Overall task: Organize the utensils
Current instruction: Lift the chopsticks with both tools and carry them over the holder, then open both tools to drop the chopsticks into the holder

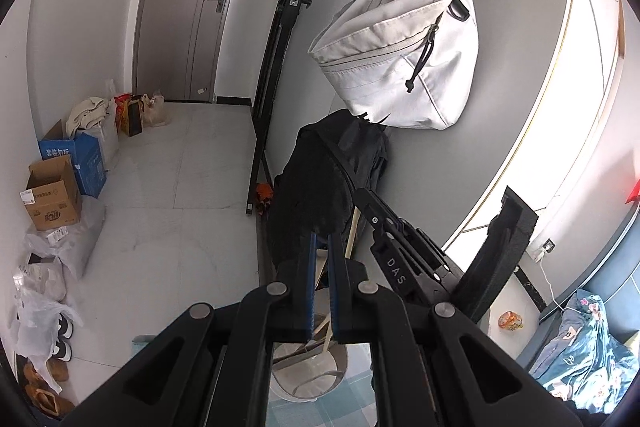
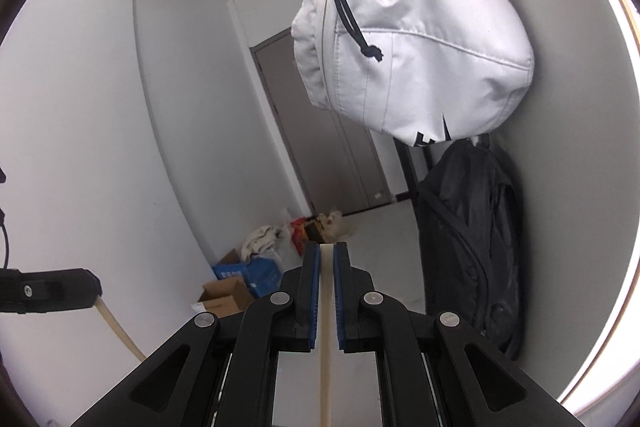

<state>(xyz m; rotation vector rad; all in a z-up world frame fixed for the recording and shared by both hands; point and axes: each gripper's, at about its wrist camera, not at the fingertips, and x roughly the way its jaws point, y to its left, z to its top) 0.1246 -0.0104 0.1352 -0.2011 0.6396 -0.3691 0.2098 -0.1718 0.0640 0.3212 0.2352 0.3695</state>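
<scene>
Two wrist views look out from hand-held grippers into a pale room. In the right wrist view, the right gripper (image 2: pixel 327 251) is clenched on a pale wooden chopstick (image 2: pixel 326 347) that runs straight along the gap between its blue-padded fingers (image 2: pixel 313 291) and ends at the tips. At the far left of that view, the other tool's black finger pinches a second wooden stick (image 2: pixel 116 331), which slants down toward the near edge. Only the left wrist view shows what lies below: a clear glass container (image 1: pixel 308 375) on a blue checked cloth (image 1: pixel 356 399), with pale sticks (image 1: pixel 326 331) standing in it. The left gripper (image 1: pixel 322 241) has its fingers nearly together; I cannot tell from this view whether they grip anything. Both views show a white bag (image 1: pixel 400 55) hanging on the wall above a black backpack (image 2: pixel 468 239). Cardboard boxes (image 1: pixel 54 195) on the floor appear clearest from the left
</scene>
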